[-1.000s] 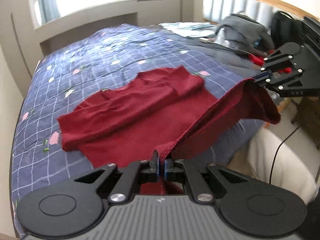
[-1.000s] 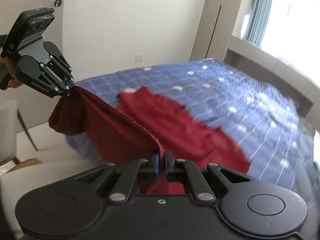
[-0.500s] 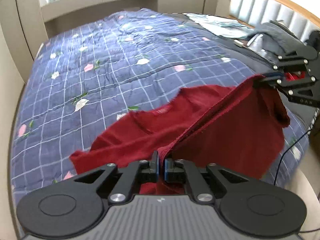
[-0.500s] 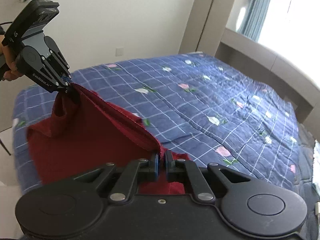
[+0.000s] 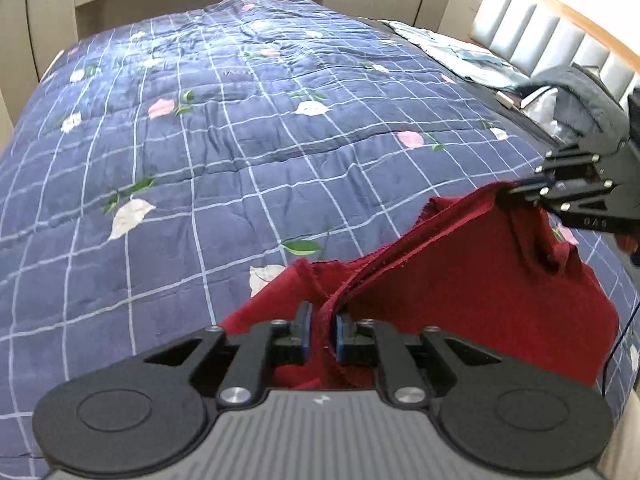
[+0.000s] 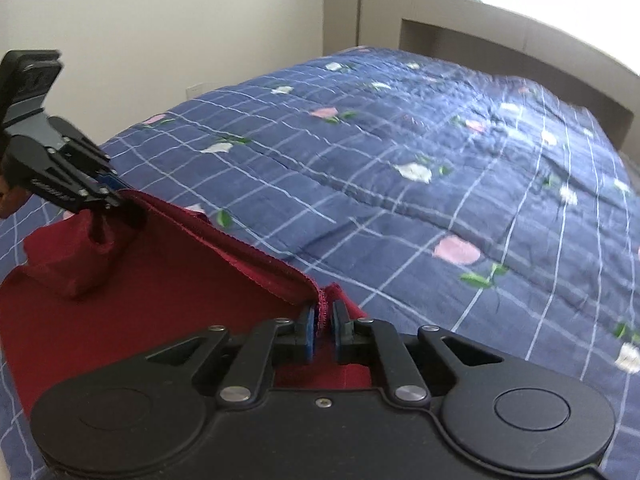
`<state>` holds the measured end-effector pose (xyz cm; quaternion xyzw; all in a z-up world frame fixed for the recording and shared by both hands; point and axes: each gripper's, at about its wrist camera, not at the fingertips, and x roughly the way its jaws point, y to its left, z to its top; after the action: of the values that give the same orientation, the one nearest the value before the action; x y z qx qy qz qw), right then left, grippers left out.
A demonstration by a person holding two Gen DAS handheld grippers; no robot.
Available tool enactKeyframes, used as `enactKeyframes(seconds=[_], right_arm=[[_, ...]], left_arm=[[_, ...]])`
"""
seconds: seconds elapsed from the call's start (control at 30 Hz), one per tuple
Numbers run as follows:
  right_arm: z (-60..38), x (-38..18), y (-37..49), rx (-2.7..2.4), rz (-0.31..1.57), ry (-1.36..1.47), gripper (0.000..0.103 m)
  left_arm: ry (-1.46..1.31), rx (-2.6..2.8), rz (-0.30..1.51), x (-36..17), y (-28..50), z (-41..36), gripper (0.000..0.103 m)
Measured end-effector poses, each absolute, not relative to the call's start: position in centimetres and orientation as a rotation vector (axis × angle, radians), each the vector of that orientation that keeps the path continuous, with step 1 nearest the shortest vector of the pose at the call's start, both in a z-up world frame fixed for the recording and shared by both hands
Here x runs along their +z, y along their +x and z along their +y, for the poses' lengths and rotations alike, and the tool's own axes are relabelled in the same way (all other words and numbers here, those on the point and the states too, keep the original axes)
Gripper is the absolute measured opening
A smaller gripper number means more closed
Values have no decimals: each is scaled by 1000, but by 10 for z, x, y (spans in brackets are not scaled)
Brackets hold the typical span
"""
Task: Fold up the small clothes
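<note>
**Red garment let go at the bed's near edge**

Red cloth (image 5: 480, 300) lay doubled over itself at the near edge of the bed (image 5: 240, 160). The left gripper (image 5: 322, 334) was opening, the hem loose between its pads. The right gripper (image 6: 322, 330) was opening too, the hem slack in its gap. One fold looked laid; smoothing and further folds seemed left. Beyond the cloth the quilt stretched toward the window wall.
</note>
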<state>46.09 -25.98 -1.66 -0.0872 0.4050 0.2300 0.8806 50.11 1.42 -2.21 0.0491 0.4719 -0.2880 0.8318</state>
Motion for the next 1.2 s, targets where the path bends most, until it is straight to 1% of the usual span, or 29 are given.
enactKeyframes(seconds=[0.07, 0.1, 0.13, 0.17, 0.23, 0.27, 0.3, 0.33, 0.37, 0.43, 0.47, 0.5, 0.63, 0.87, 1.07, 1.1, 1.17, 1.2], right_arm=[[-263, -24, 464, 459, 858, -148, 12], [-265, -27, 466, 446, 865, -127, 13], [-267, -30, 468, 428, 871, -104, 18], [-270, -33, 471, 407, 878, -69, 22], [-276, -35, 475, 384, 890, -13, 45], [-279, -34, 475, 367, 880, 10, 52], [-281, -31, 473, 350, 861, 27, 62], [-284, -27, 470, 346, 844, 40, 70], [-287, -23, 467, 346, 826, 51, 75], [-294, -14, 457, 333, 791, 65, 97], [-297, -9, 449, 324, 769, 61, 100], [-299, -5, 442, 320, 750, 52, 102], [-301, 2, 410, 335, 705, -35, 102], [-281, -16, 351, 378, 633, -277, 102], [-273, -32, 349, 365, 626, -336, 91], [-273, -33, 350, 357, 617, -344, 88], [-274, -35, 354, 345, 604, -347, 83], [-275, -35, 356, 341, 601, -336, 77]], left_arm=[[84, -593, 999, -25, 503, 18, 42], [71, -578, 997, -25, 503, 20, 66], [61, -563, 992, -24, 503, 23, 83], [51, -549, 982, -23, 502, 26, 87], [31, -518, 955, -18, 501, 32, 92], [19, -497, 948, -15, 500, 35, 95], [5, -472, 940, -12, 499, 37, 98], [-14, -446, 927, -9, 496, 40, 99], [-27, -436, 917, -6, 493, 41, 99], [-34, -448, 886, -1, 482, 42, 101], [-28, -453, 870, 1, 476, 42, 102], [-12, -456, 851, 3, 468, 40, 102], [79, -488, 792, 5, 437, 22, 102], [166, -555, 720, -5, 385, -12, 103], [356, -539, 703, -30, 361, -50, 101], [372, -515, 690, -32, 359, -54, 98], [369, -489, 681, -35, 360, -57, 96], [360, -467, 680, -35, 361, -57, 91]])
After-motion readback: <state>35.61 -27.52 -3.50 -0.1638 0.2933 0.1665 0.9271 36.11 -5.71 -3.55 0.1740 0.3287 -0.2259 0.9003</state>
